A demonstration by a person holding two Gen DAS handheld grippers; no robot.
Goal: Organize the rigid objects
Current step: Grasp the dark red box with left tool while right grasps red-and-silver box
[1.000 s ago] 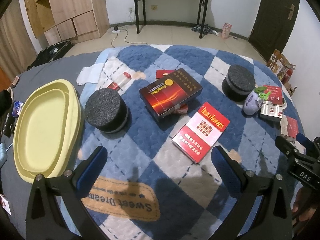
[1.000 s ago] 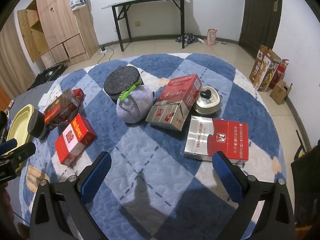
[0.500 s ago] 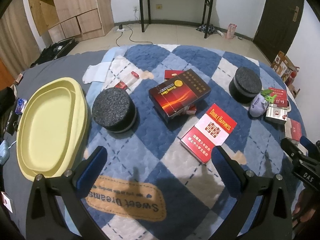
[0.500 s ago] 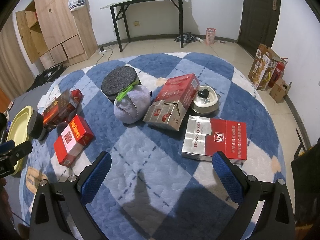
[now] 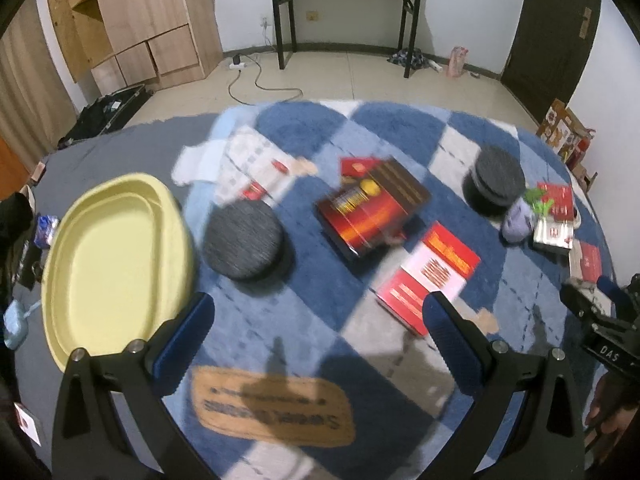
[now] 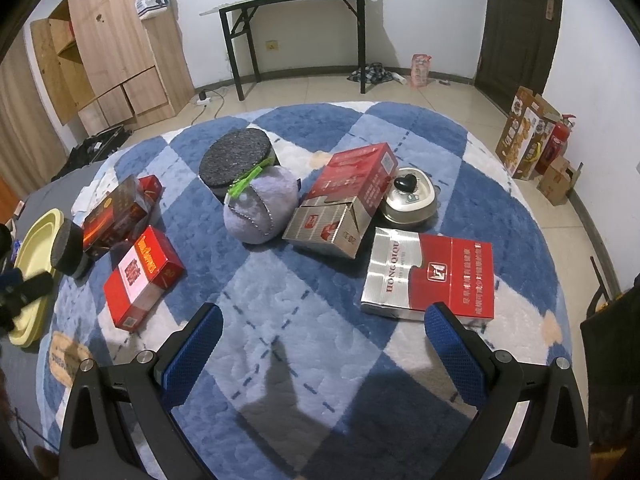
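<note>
Left gripper [image 5: 318, 338] spread wide, empty, above the blue checked quilt [image 5: 304, 128]. Yellow tray [image 5: 112, 256] at nine o'clock, black foam disc [image 5: 243, 242] at eleven, dark red-gold box [image 5: 372, 208] at twelve, red-white carton [image 5: 430, 276] at one, lettering blurred, perhaps unreadable. Right gripper [image 6: 323, 344] likewise agape, empty; silver-red carton [image 6: 430, 274] at one, lilac plush ball [image 6: 262, 204] at eleven.

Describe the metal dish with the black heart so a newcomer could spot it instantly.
Start at the round blue-and-white checked quilt and go to its far right part. Behind the flat silver-and-red carton and right of the open-ended red carton sits the metal dish. It is the only shiny round piece, topped by a black heart.
</note>
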